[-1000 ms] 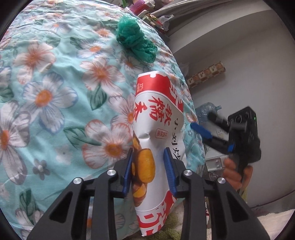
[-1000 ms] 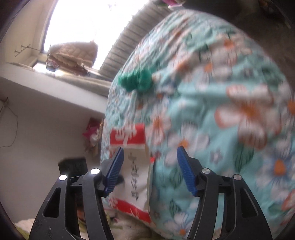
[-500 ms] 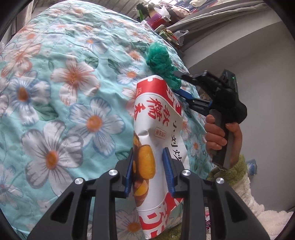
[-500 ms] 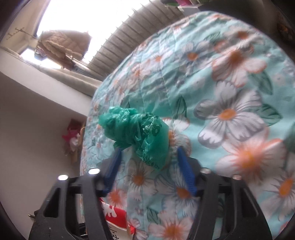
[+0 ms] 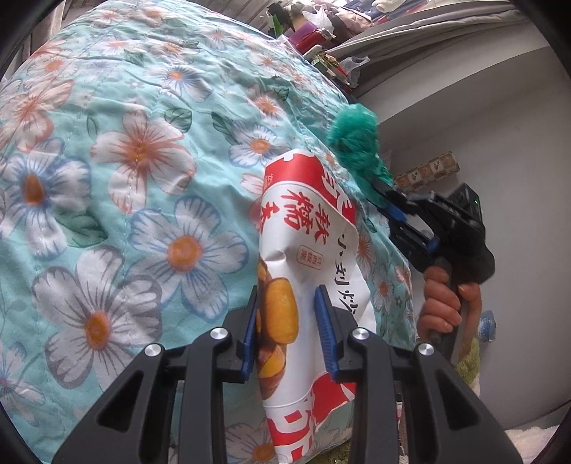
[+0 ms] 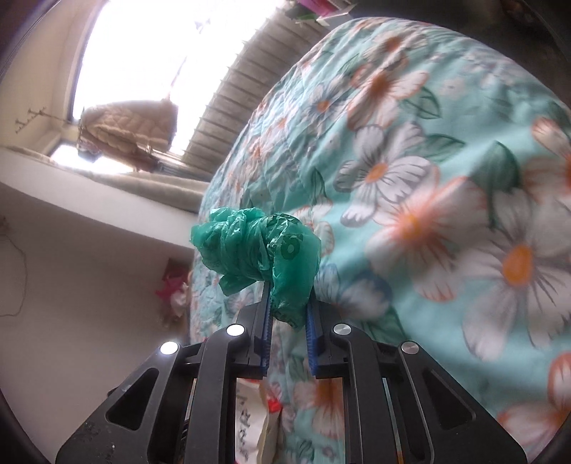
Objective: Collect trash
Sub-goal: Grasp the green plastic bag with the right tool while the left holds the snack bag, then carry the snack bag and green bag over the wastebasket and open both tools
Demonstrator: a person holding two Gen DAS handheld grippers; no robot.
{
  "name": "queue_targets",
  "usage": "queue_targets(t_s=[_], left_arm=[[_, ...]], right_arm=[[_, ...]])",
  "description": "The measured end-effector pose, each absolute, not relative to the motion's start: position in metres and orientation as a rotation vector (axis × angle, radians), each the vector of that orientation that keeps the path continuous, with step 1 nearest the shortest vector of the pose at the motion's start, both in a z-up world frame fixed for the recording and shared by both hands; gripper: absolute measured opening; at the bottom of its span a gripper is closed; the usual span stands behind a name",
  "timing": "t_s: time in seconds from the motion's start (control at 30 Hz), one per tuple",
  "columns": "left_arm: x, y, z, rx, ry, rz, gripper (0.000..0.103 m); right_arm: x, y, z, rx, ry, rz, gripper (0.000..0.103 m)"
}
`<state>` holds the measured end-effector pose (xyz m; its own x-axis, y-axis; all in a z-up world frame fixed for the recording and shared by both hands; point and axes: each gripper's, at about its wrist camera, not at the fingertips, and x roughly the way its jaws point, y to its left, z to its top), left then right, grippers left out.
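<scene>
My left gripper (image 5: 287, 303) is shut on a red-and-white snack wrapper (image 5: 310, 250), which stands up over the floral quilt (image 5: 142, 160). A crumpled green plastic bag (image 6: 257, 250) lies near the quilt's edge, and my right gripper (image 6: 287, 303) has its jaws closing on it, the blue pads pressing the bag's lower part. In the left wrist view the green bag (image 5: 355, 142) shows at the tips of the right gripper (image 5: 387, 200), which a hand (image 5: 442, 303) holds.
The flower-printed quilt (image 6: 428, 196) fills most of both views. A bright window with a hanging jacket (image 6: 128, 132) is at the far left. Cluttered shelves (image 5: 321, 32) stand beyond the quilt, and a grey wall (image 5: 499, 125) is on the right.
My right gripper moved across the quilt to the green bag and narrowed its jaws around it. My left gripper kept its hold on the wrapper and shifted slightly.
</scene>
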<state>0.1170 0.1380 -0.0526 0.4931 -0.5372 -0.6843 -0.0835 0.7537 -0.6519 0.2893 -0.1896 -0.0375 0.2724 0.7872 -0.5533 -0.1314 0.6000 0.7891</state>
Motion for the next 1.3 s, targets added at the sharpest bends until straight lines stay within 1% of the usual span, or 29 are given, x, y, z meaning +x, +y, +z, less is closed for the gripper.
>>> queue_targets(t_s=[0.3,0.47,0.53,0.9,1.3], left_arm=[[0.109,0.133,-0.043,-0.653,1.019,-0.294,0.028],[0.110,0.128,-0.027,-0.626,0.986,-0.312,0.023],[0.110,0.124,-0.023,-0.616,0.978,-0.313,0.022],[0.121,0.104,-0.004,-0.593,0.960,-0.360,0.022],[0.133,0.078,0.011,-0.546,0.938,-0.393,0.022]], right_arm=[[0.247,-0.238,-0.020,0.786,1.071,0.682,0.014],[0.242,-0.247,-0.011,0.802,1.034,0.685,0.013],[0.239,-0.251,-0.008,0.803,1.026,0.689,0.013],[0.233,-0.281,-0.010,0.933,0.981,0.718,0.013],[0.216,-0.310,-0.002,0.960,0.911,0.693,0.013]])
